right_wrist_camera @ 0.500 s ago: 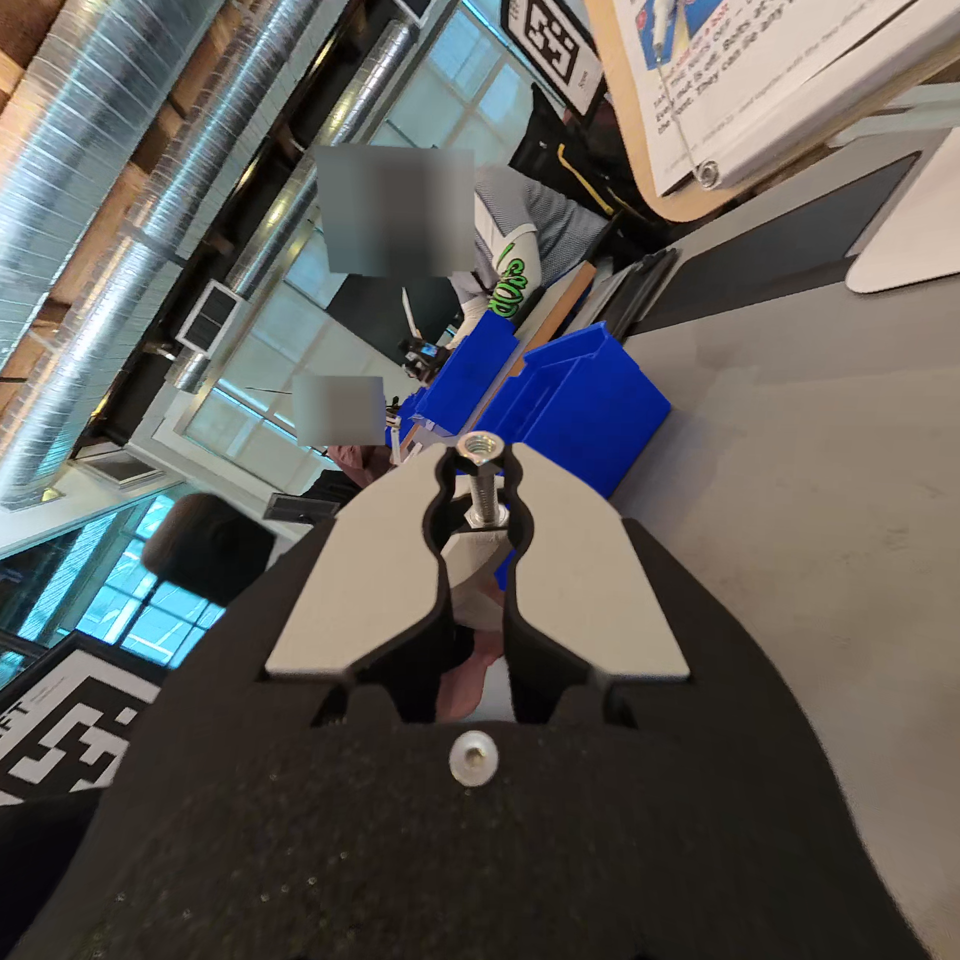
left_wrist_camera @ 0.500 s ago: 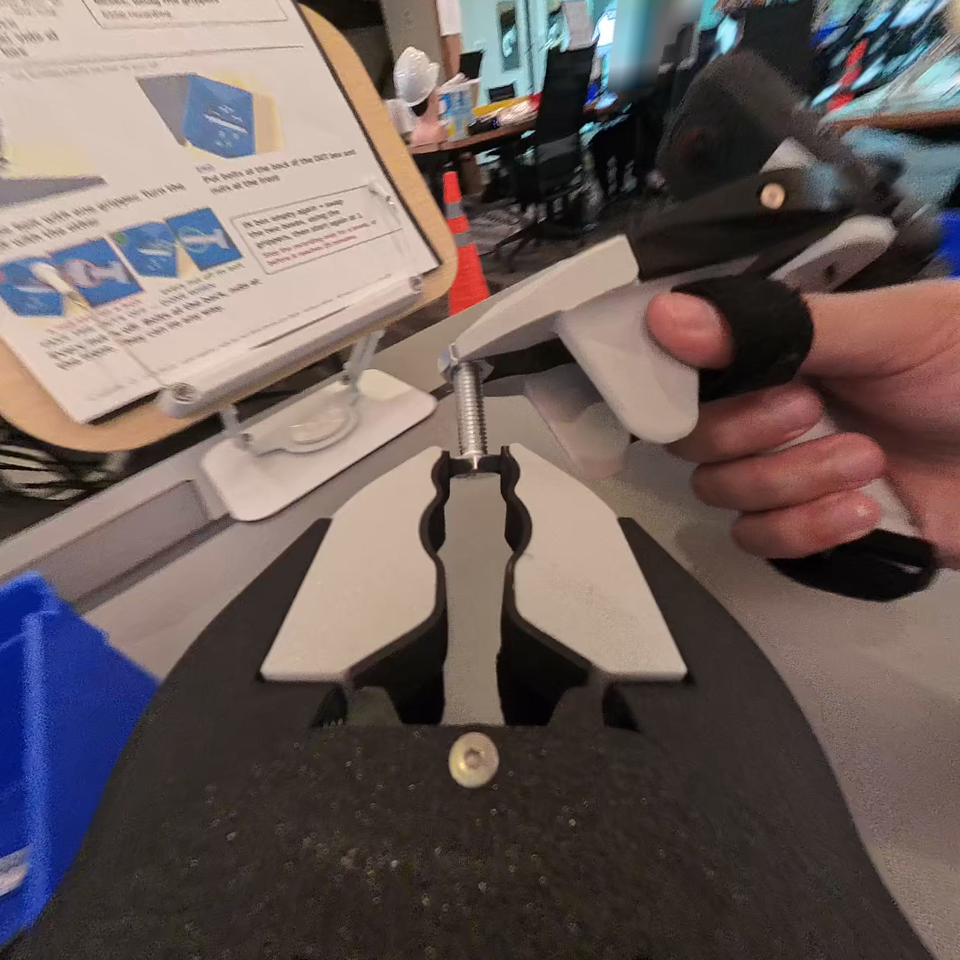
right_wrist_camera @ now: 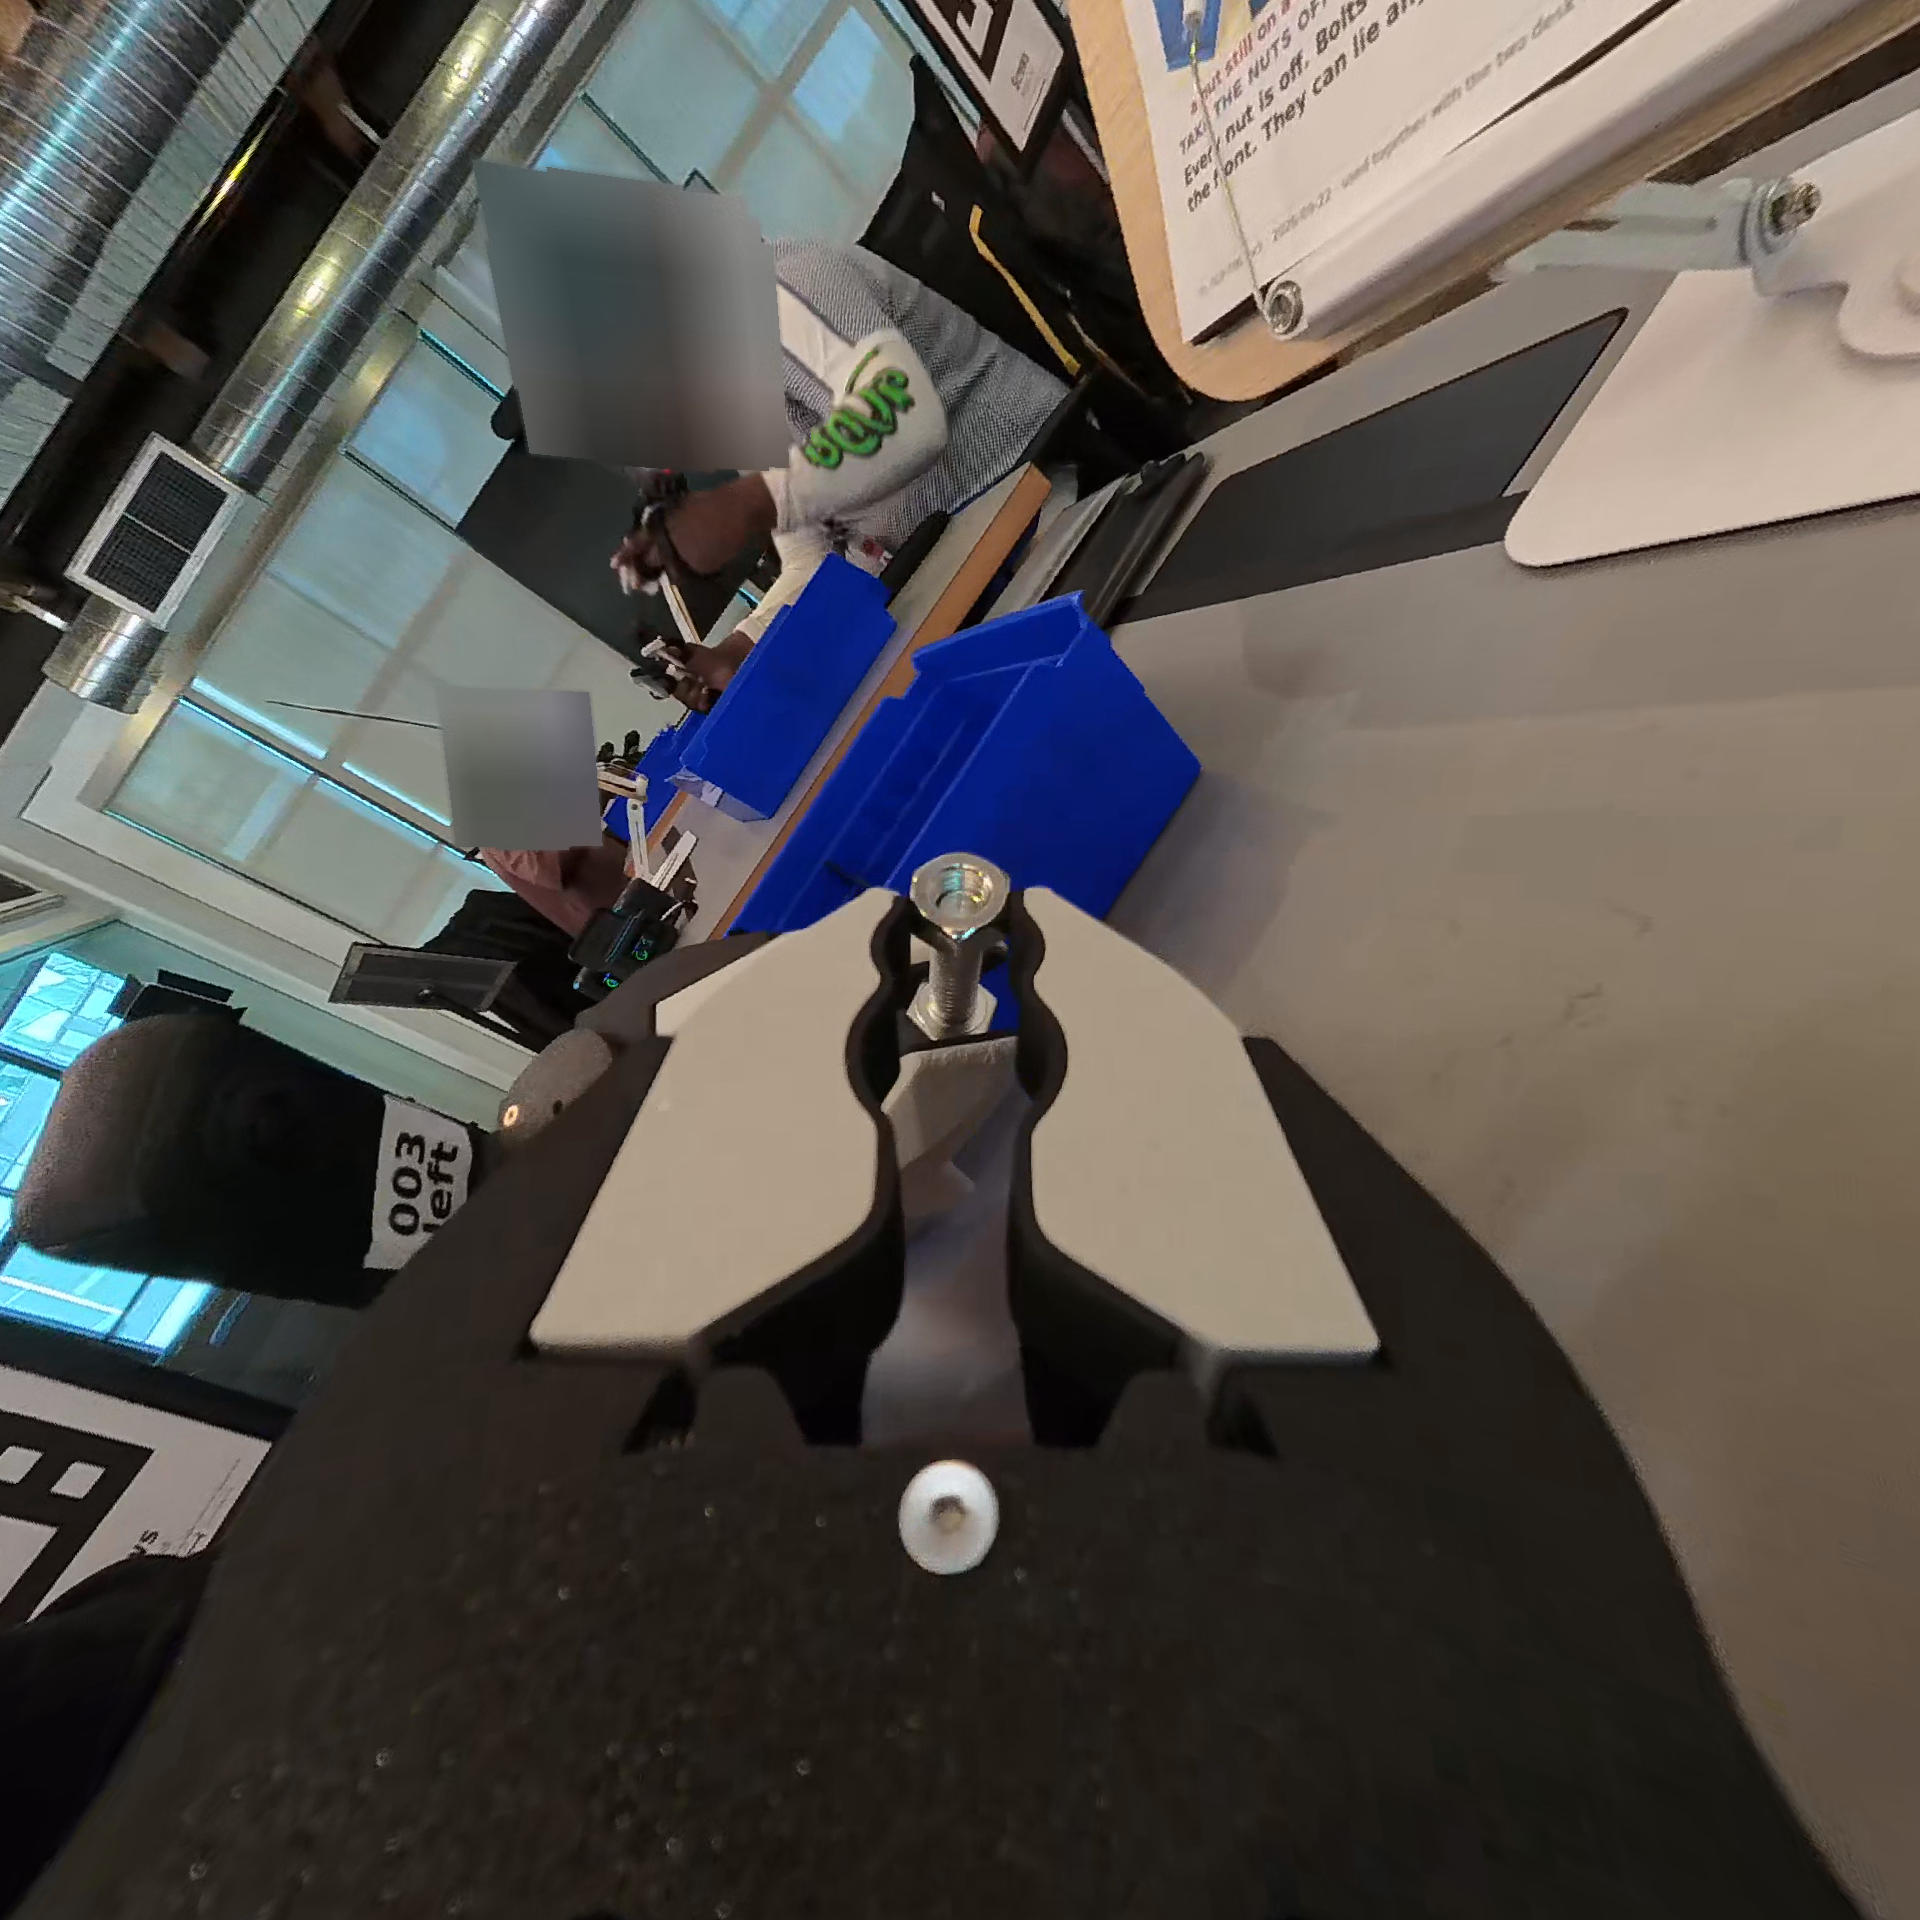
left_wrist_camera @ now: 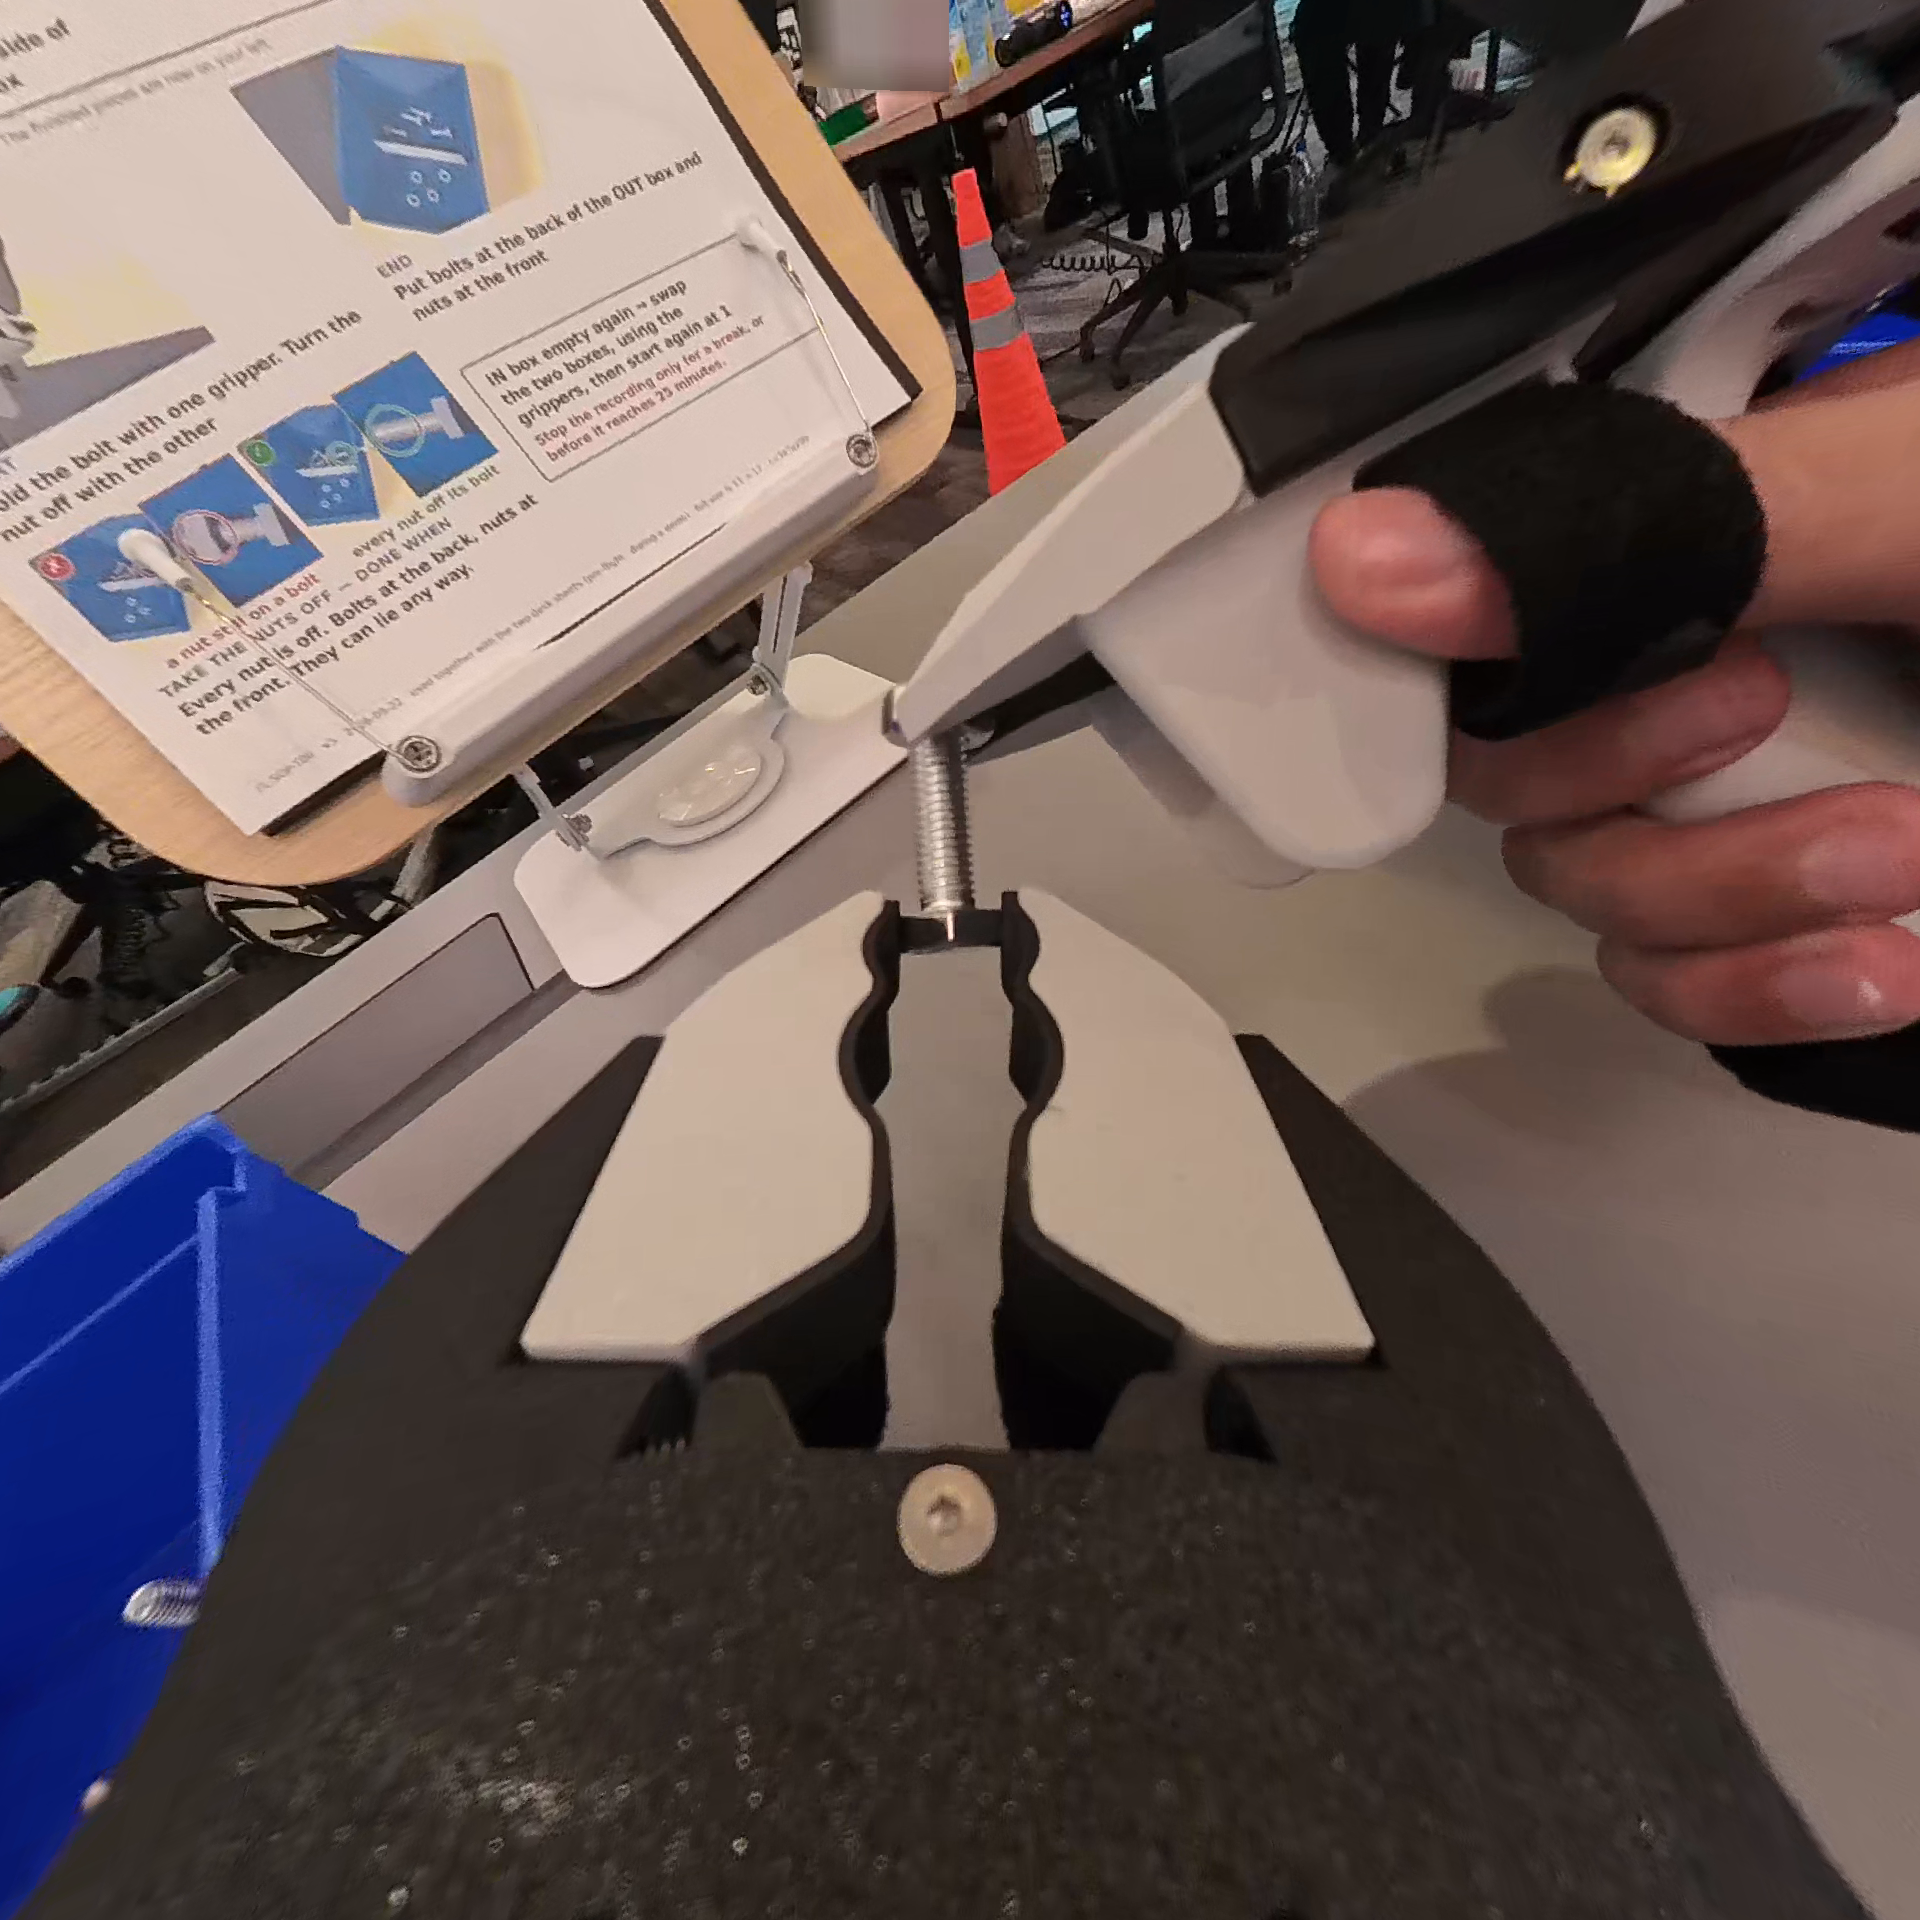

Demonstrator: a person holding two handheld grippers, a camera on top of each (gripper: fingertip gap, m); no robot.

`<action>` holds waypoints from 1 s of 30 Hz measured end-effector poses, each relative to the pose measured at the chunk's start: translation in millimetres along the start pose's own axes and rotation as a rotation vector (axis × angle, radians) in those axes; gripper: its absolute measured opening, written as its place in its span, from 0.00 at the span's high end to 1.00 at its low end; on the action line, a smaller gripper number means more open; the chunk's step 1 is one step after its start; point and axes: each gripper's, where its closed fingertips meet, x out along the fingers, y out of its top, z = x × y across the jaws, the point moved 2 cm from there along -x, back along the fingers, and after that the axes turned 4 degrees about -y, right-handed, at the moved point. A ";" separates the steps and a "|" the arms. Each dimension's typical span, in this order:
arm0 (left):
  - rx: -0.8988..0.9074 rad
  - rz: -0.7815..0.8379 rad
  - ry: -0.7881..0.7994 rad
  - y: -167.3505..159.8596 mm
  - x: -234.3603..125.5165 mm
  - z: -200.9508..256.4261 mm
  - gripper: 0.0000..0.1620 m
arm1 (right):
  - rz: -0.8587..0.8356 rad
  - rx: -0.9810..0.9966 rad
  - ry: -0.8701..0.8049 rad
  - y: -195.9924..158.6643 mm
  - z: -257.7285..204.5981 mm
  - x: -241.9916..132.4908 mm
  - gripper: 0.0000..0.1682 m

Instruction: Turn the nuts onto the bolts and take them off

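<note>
A silver bolt (left_wrist_camera: 940, 821) stands upright above the grey table, held between both grippers. My left gripper (left_wrist_camera: 951, 925) is shut on the nut (right_wrist_camera: 951, 1013) at the bolt's lower end; in the left wrist view the nut is only a dark sliver between the tips. My right gripper (right_wrist_camera: 956, 930) is shut on the bolt (right_wrist_camera: 951, 971) just under its head (right_wrist_camera: 961, 891). In the left wrist view the right gripper (left_wrist_camera: 904, 722) comes in from the right in a person's hand (left_wrist_camera: 1714, 831) and pinches the bolt's top. The left gripper's fingers (right_wrist_camera: 935, 1101) show below the nut.
A blue bin (left_wrist_camera: 125, 1403) sits at the left with a bolt (left_wrist_camera: 166, 1600) in it; it also shows in the right wrist view (right_wrist_camera: 1039, 769). An instruction board (left_wrist_camera: 416, 416) stands on a white base (left_wrist_camera: 707, 821) behind. An orange cone (left_wrist_camera: 997, 343) and people at another table (right_wrist_camera: 852, 436) are beyond. Both grippers' tips are close together, under 4 cm apart.
Both views have shifted and tilted slightly. The right gripper and hand look closer and larger in the left wrist view. Both grips on bolt and nut are unchanged.
</note>
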 end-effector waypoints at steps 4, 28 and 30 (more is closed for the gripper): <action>-0.011 -0.001 -0.013 -1.4 -0.2 0.5 0.89 | -0.014 0.017 0.035 0.0 0.3 0.9 0.88; -0.055 -0.010 -0.035 -6.5 0.2 -2.9 0.89 | -0.033 0.006 0.056 -2.6 -0.1 1.6 0.85; -0.059 -0.010 -0.032 -6.7 -0.2 -4.2 0.89 | -0.032 0.005 0.058 -2.5 -0.7 1.4 0.85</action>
